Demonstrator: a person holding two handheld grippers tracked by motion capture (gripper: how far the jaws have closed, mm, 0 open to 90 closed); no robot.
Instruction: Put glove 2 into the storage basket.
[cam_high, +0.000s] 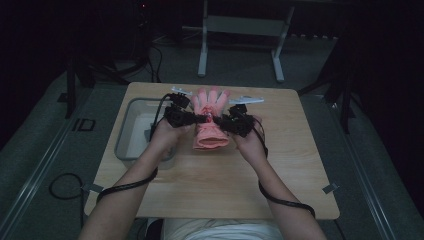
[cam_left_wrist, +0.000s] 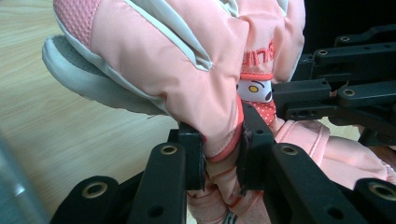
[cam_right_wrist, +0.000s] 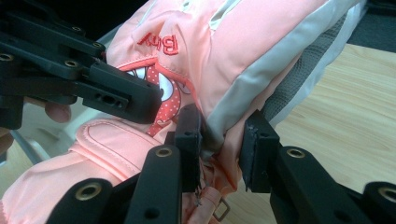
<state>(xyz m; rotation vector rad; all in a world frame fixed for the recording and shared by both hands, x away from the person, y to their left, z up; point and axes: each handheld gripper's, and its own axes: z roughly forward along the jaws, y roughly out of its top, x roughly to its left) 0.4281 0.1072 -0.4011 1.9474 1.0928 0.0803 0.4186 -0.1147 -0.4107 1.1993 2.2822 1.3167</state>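
Padded pink fabric glove with grey trim (cam_high: 210, 120) being held up over the middle of the light wooden bench (cam_high: 280, 170), fingers pointing away. Left gripper (cam_left_wrist: 222, 154) pinching its wrist on one side, right gripper (cam_right_wrist: 219, 154) pinching the opposite side. Grey plastic tub (cam_high: 125, 135) sitting just left.

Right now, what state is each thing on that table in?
Pink glove: lifted off the table, pinched from both sides.
Left gripper: jaws shut on the glove's edge.
Right gripper: jaws shut on the glove's other edge.
Grey bin: open-topped, resting on the table; contents unclear.
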